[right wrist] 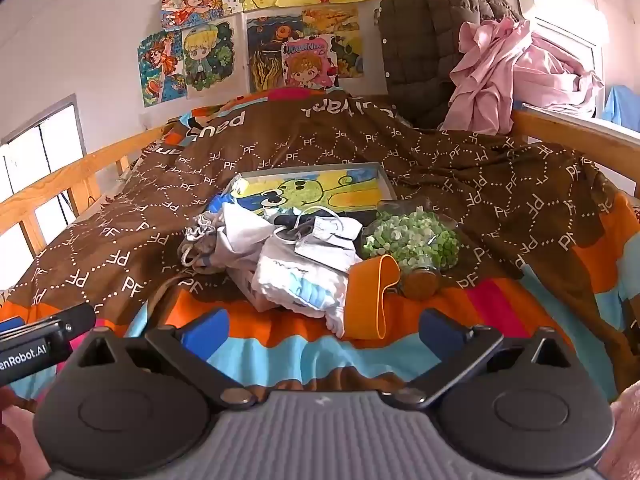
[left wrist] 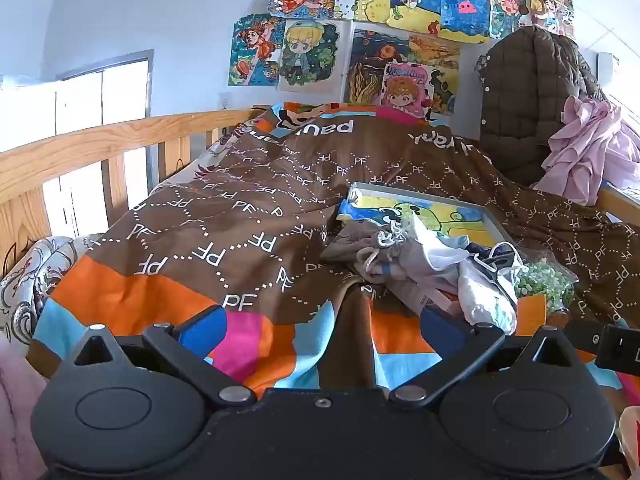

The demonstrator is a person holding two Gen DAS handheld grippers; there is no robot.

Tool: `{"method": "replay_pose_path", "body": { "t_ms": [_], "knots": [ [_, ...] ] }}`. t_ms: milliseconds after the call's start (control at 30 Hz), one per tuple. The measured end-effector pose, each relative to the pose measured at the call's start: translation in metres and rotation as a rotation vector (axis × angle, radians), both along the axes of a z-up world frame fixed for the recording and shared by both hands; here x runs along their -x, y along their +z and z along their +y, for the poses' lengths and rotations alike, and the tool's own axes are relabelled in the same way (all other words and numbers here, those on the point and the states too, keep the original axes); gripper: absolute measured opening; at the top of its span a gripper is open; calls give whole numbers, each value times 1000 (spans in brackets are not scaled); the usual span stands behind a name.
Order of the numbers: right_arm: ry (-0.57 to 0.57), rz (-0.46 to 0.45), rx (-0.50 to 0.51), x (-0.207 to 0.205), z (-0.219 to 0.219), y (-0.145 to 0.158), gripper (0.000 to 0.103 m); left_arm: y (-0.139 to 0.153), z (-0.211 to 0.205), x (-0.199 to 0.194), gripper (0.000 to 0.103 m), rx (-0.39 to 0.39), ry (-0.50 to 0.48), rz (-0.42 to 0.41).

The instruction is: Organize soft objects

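Orange band (right wrist: 374, 296) touches the bead bag (right wrist: 412, 242); left gripper (left wrist: 320, 324) and right gripper (right wrist: 320, 330) jaws apart, empty; grabbing cloth pile (right wrist: 288, 256) could drag neighbours.

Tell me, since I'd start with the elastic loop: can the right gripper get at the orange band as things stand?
Probably yes. The right gripper is open, and the orange band lies just ahead on the blanket, its near end uncovered; only a white cloth touches its left side.
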State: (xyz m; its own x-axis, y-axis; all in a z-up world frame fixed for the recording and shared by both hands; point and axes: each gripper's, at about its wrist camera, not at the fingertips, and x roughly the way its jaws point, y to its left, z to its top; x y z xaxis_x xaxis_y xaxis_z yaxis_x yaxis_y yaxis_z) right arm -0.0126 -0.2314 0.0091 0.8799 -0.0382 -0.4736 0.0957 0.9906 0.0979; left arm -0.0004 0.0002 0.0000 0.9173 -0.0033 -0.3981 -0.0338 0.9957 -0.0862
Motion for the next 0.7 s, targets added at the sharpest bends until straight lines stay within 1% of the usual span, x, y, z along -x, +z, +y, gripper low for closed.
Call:
{"method": "replay_pose_path", "body": {
  "t_ms": [333,367,400,700],
  "knots": [
    [0,-3,-4,0,0,0,103,0,2,9,102,-4,-14,1],
    [0,-2,-4,0,0,0,103,-2,2,9,102,-5,-14,1],
    [0,-3,-5,1,0,0,103,-2,-1,1,102,-9,-6,13],
    [0,-3,-5,0,0,0,103,1,-1,0,102,-6,-4,11]
  ]
}}
